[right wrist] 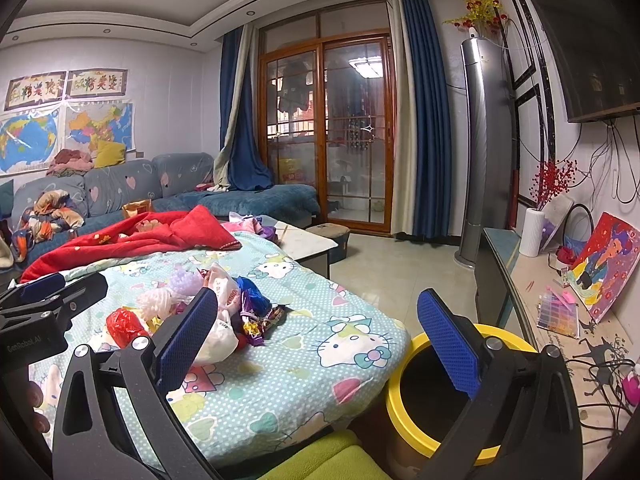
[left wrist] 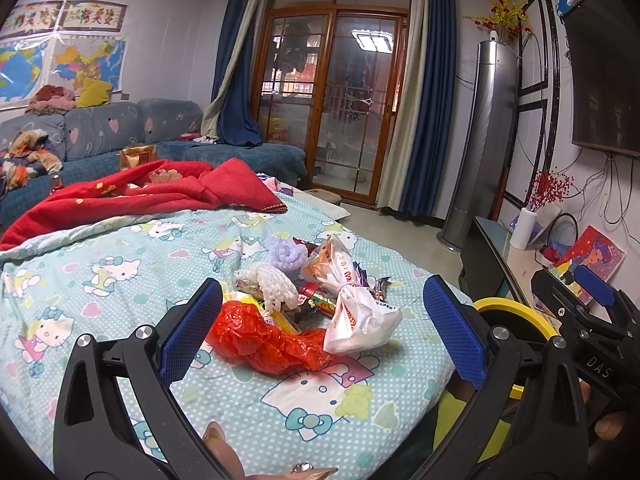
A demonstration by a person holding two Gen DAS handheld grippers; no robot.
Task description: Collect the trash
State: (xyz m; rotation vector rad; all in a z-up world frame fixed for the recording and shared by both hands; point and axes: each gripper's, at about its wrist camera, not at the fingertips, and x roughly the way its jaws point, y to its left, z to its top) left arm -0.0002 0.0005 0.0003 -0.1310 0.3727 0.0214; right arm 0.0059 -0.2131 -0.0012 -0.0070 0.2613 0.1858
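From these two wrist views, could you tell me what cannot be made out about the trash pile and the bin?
- Yellow bin: its bottom is dark in the right wrist view, and the right gripper's fingers cover part of it; in the left wrist view the grippers hide most of it.
- Trash pile: wrappers under the red plastic bag and white bag are hidden.
- Wrapper print: too small to read.

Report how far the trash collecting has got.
Nothing looks collected: the yellow bin shows only a dark inside. Nothing is in hand; the left gripper and right gripper are both open. Left to do: the whole pile, including the red plastic bag and white bag, on the quilt.
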